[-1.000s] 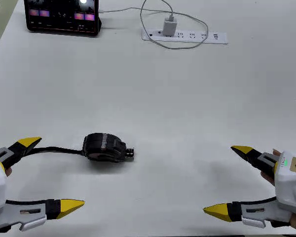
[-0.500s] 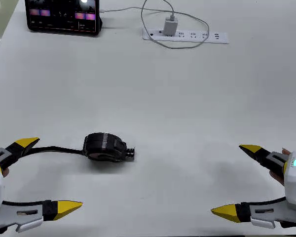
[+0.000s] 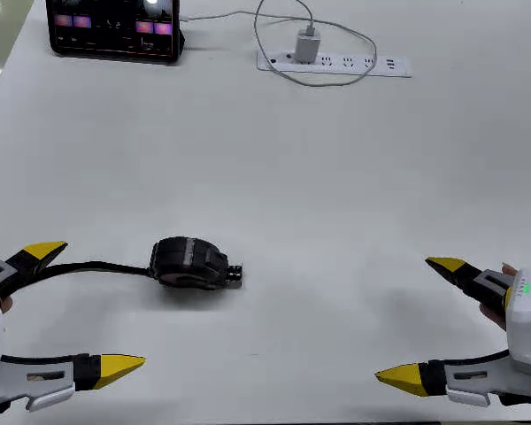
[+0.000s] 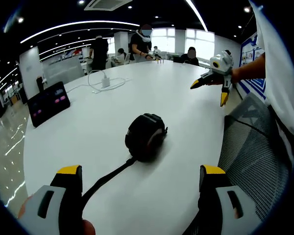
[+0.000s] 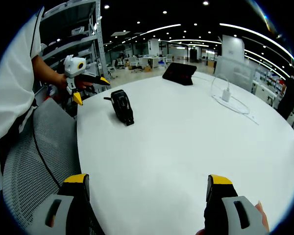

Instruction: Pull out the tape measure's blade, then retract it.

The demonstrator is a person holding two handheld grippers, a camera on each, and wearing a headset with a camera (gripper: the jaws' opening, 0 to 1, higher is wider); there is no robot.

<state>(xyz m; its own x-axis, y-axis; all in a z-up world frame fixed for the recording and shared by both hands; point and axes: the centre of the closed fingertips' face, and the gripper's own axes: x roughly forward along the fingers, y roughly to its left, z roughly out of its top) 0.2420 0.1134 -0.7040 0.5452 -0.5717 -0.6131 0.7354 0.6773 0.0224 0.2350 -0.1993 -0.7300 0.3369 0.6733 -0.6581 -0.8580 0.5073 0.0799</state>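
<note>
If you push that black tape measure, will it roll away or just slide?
Probably slide: the tape measure looks to sit squat on the smooth white table, not on its round edge. Its hard-looking case should stay stiff when squeezed. The black strap lies in a loose curve, so it's likely floppy and would just trail behind.

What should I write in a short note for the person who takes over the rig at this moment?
Left gripper: open, holding nothing; the strap runs toward its jaws.
Right gripper: open, holding nothing, well apart from the tape measure.
Tape measure: lies on the table between the grippers, nearer the left one, with the blade inside the case.
Done: nothing yet, by the look of it.
Left: hold the case, pull the blade out, then retract it.
</note>
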